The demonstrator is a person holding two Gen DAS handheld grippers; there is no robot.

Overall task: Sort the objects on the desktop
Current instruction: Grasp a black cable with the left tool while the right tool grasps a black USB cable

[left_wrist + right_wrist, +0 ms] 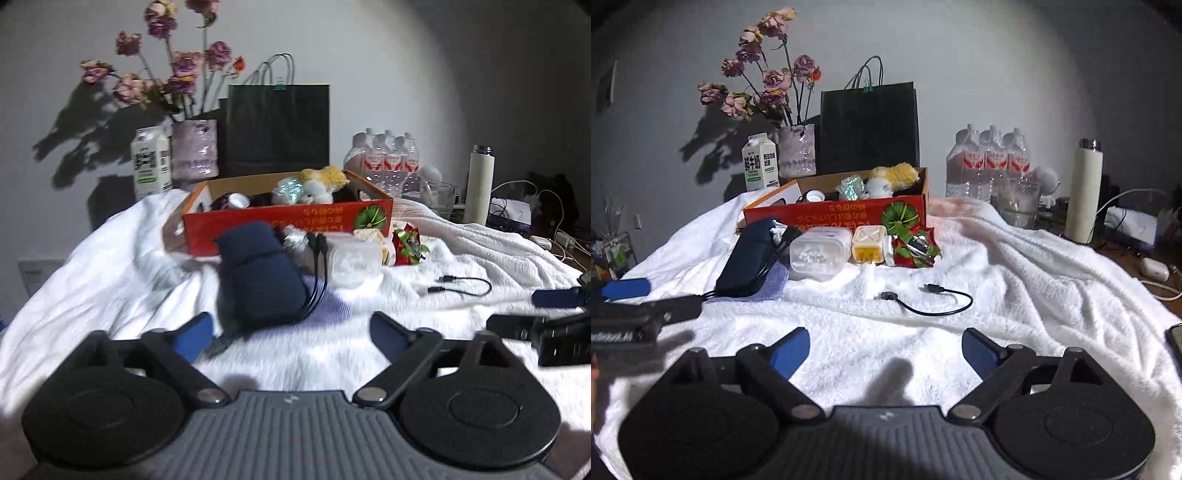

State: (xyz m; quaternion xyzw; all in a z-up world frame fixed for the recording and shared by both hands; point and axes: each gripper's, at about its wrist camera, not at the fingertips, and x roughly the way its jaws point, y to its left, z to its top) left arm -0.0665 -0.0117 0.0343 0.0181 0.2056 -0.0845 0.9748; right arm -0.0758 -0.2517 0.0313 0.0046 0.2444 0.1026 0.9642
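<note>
On a white fluffy blanket (461, 251) stands a red cardboard box (288, 229) holding plush toys and small items. In front of it lie a dark blue pouch (258, 273) with black cables, a clear plastic box (352, 264), a yellow-lidded box (868, 243) and a red wrapped flower (916, 251). A short black cable (923, 299) lies loose on the blanket. My left gripper (291, 328) is open, the pouch just ahead of its fingers. My right gripper (886, 347) is open and empty, short of the black cable. Each gripper shows at the edge of the other's view.
Behind the box stand a milk carton (759, 166), a vase of dried flowers (797, 149), a black paper bag (868, 125) and packed water bottles (990, 162). A glass (1019, 203), a white flask (1084, 192) and chargers with cords (1152, 269) sit at the right.
</note>
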